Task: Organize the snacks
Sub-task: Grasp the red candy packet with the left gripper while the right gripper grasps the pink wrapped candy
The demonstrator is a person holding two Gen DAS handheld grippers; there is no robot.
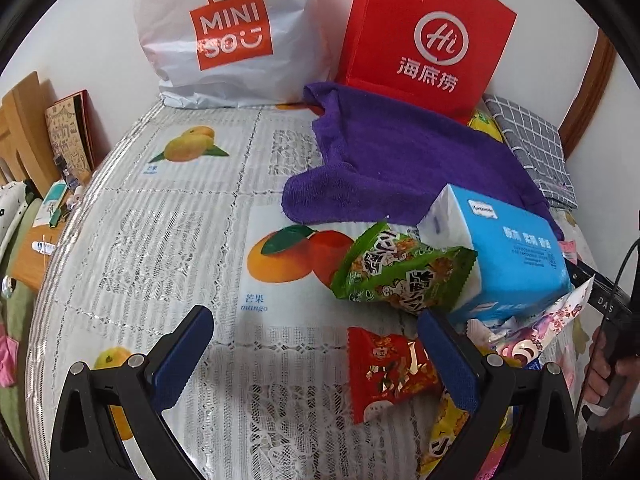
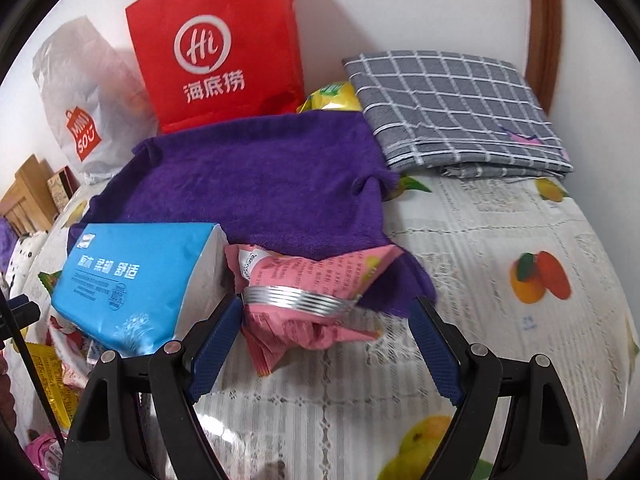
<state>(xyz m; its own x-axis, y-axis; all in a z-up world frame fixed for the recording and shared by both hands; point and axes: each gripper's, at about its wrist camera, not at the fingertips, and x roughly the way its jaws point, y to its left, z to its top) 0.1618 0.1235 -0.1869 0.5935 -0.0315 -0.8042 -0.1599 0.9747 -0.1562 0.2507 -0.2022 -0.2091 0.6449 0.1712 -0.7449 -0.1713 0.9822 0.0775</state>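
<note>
Both grippers hang over the table (image 1: pixel 168 216), its fruit-print lace cover in plain sight. The left gripper (image 1: pixel 316 356) has its blue pads spread wide, nothing pinched between them. A red snack packet (image 1: pixel 384 372) lies flat on the cover in the gap, closer to the right-hand pad, but no pad presses on it. Just beyond it a green snack packet (image 1: pixel 400 276) leans against a blue tissue pack (image 1: pixel 516 256), the two touching. A heap of mixed wrappers (image 1: pixel 516 344) piles up at the table's right edge in this view, with a yellow packet (image 1: pixel 444 436) poking out under the right-hand finger.

Over to the right gripper (image 2: pixel 324 344): jaws released and standing wide. A pink snack bag (image 2: pixel 308 300) with a silvery banded ring around its middle sits between and just ahead of the fingertips; the left-hand pad is right beside it, though I cannot tell whether they touch. The bag rests partly on the cover, partly on the near edge of a purple towel (image 2: pixel 256 184).

Along the far edge by the wall, a white Miniso bag (image 1: pixel 224 36) and a red paper bag (image 1: pixel 428 36) stand upright side by side. A folded grey checked cloth (image 2: pixel 452 108) lies at the far right corner, with a yellow pouch (image 2: pixel 332 96) tucked between it and the red bag.
</note>
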